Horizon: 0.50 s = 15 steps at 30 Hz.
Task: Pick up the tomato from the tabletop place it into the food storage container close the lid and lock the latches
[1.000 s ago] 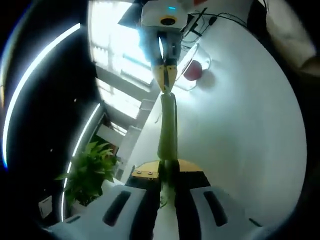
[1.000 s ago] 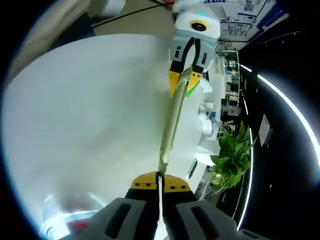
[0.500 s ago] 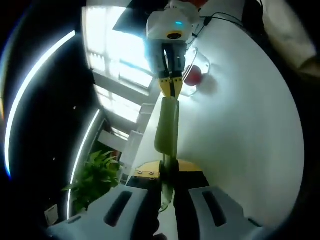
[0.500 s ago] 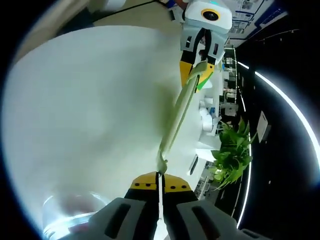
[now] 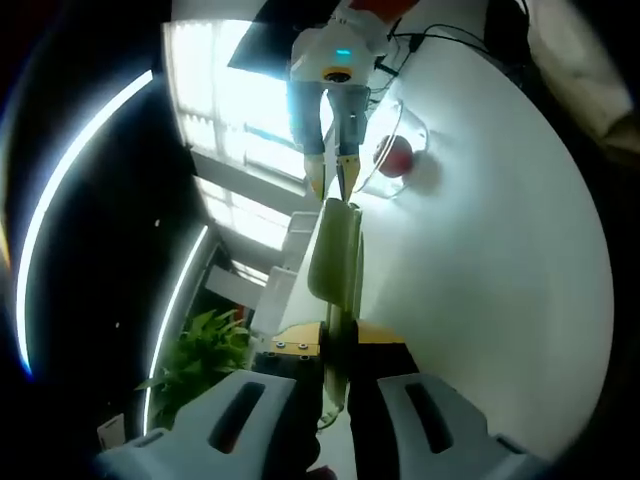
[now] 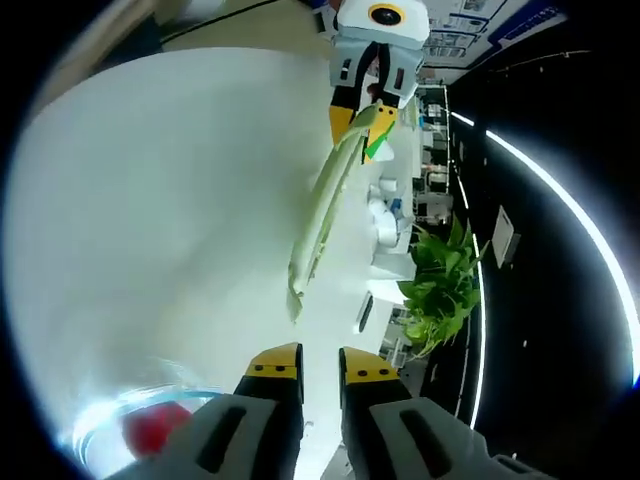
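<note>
A pale green container lid point(image 5: 335, 255) hangs edge-on above the white table, with my left gripper point(image 5: 335, 342) shut on its near end. My right gripper point(image 5: 332, 186) stands open just past the lid's far end, apart from it. In the right gripper view my right gripper point(image 6: 320, 360) has a clear gap between its yellow tips. There the lid point(image 6: 322, 215) slants up to my left gripper point(image 6: 362, 112), which clamps it. The red tomato point(image 5: 398, 157) sits inside the clear container point(image 5: 398, 118) on the table. The tomato point(image 6: 150, 430) and container point(image 6: 105, 425) also lie below my right gripper.
The round white table point(image 5: 490, 270) drops off at its edge beside the lid. A potted plant point(image 5: 200, 350) stands beyond that edge, the same plant point(image 6: 440, 290) in the right gripper view. Black cables point(image 5: 445, 40) lie at the table's far side.
My right gripper has opened, let go of the lid's end and drawn back a little. The lid now hangs from my left gripper alone.
</note>
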Motion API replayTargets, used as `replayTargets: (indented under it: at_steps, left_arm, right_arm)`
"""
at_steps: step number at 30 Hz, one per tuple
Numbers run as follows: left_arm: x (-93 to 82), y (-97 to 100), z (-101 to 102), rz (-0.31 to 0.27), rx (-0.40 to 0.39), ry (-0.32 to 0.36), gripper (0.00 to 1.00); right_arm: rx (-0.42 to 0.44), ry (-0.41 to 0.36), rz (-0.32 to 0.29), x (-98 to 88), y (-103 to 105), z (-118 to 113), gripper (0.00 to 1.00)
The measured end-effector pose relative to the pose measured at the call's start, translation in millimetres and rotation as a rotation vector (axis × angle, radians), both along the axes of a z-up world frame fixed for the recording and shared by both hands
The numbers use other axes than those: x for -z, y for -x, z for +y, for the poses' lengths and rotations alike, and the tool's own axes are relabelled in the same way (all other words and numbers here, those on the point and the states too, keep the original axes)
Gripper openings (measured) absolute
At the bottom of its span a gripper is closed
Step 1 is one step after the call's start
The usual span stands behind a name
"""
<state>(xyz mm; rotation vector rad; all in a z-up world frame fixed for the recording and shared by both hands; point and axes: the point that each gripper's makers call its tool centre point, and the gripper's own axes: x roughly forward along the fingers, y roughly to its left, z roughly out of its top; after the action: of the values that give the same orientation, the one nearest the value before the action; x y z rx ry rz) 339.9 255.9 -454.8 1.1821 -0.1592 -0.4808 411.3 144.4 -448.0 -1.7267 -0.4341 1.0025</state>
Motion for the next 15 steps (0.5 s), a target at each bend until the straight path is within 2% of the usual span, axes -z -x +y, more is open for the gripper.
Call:
replayTargets:
  at_steps: [4, 6, 15]
  left_arm:
    - [-7.8, -1.8, -0.7, -0.014, -0.002, 0.008, 0.00]
    - [-11.7, -2.4, -2.0, -0.028, 0.000, 0.004, 0.00]
    - [-29.8, -1.3, -19.6, -0.047, 0.039, 0.017, 0.00]
  right_arm:
    - [0.030, -0.037, -0.018, -9.5, -3.7, -14.1, 0.09]
    - [0.049, -0.067, -0.009, -13.3, -6.0, -20.8, 0.09]
    - [0.157, -0.369, 0.060, -56.3, -16.3, -63.1, 0.08]
